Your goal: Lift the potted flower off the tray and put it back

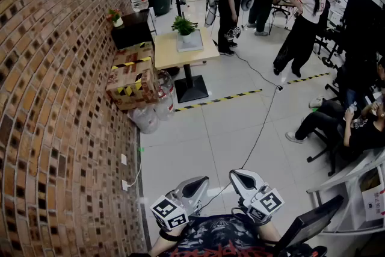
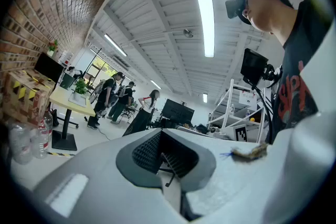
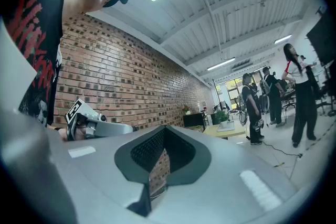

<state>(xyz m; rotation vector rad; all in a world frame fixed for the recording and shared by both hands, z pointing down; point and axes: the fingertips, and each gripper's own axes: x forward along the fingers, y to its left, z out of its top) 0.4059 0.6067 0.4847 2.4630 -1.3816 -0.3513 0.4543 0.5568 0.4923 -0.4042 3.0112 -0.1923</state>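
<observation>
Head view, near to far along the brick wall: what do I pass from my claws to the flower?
Left claw, clear plastic bags, cardboard boxes, table, potted flower on its tray.

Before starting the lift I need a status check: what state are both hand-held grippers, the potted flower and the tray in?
Left hand-held gripper: shut, empty, far from the table.
Right hand-held gripper: shut, empty, beside the left one.
Potted flower: upright on the tray, untouched.
Tray: flat on the table, bearing the flower.
</observation>
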